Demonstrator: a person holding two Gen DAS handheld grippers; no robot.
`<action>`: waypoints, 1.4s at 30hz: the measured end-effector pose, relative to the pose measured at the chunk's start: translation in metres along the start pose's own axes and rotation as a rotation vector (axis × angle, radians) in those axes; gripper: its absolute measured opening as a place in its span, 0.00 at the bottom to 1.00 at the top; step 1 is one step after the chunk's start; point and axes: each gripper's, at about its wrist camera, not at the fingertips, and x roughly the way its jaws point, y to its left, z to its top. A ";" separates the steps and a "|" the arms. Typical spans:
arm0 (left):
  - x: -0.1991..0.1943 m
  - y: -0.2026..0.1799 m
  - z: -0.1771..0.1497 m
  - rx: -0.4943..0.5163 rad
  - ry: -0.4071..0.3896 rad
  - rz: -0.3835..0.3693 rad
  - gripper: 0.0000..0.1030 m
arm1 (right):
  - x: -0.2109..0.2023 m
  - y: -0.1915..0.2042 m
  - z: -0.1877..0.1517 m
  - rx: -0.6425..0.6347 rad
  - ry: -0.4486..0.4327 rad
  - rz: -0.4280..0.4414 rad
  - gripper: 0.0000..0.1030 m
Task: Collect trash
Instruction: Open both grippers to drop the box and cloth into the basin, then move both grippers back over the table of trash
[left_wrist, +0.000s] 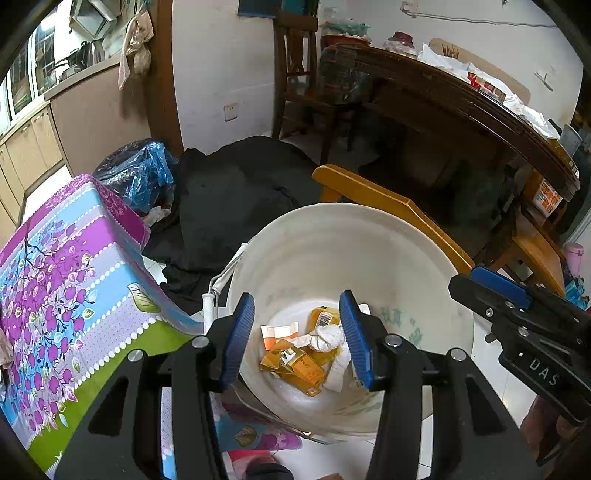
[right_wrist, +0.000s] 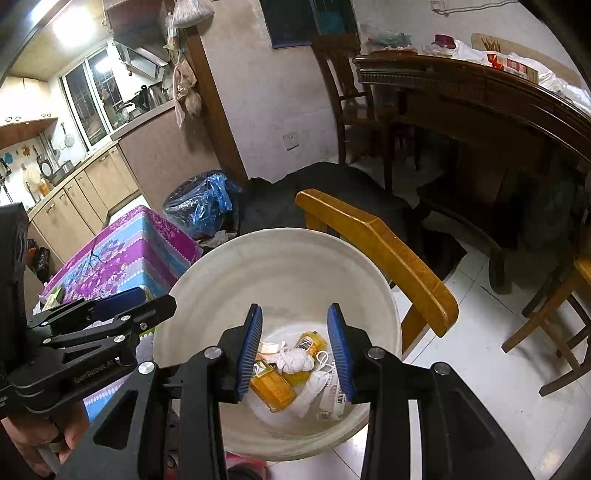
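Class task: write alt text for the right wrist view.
The right gripper hangs open and empty over a white bucket holding yellow boxes and crumpled paper. The left gripper is beside it; a yellow wooden chair stands behind.

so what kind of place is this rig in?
Looks like a home, a dining area opening onto a kitchen: dark wooden table with chairs, kitchen counter carrying a kettle, white bucket of trash on the tiled floor.

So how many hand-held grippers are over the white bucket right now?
2. The left hand-held gripper and the right hand-held gripper both hang over the white bucket, side by side, jaws apart and empty, above the trash at its bottom.
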 end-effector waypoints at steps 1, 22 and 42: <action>0.000 0.000 0.000 0.001 -0.001 0.002 0.45 | 0.000 0.000 0.000 0.000 0.000 0.000 0.37; -0.017 0.010 -0.003 0.000 -0.028 0.000 0.45 | -0.018 0.009 0.001 -0.027 -0.052 0.019 0.37; -0.180 0.410 -0.147 -0.191 -0.104 0.260 0.73 | -0.018 0.261 -0.065 -0.344 -0.031 0.469 0.66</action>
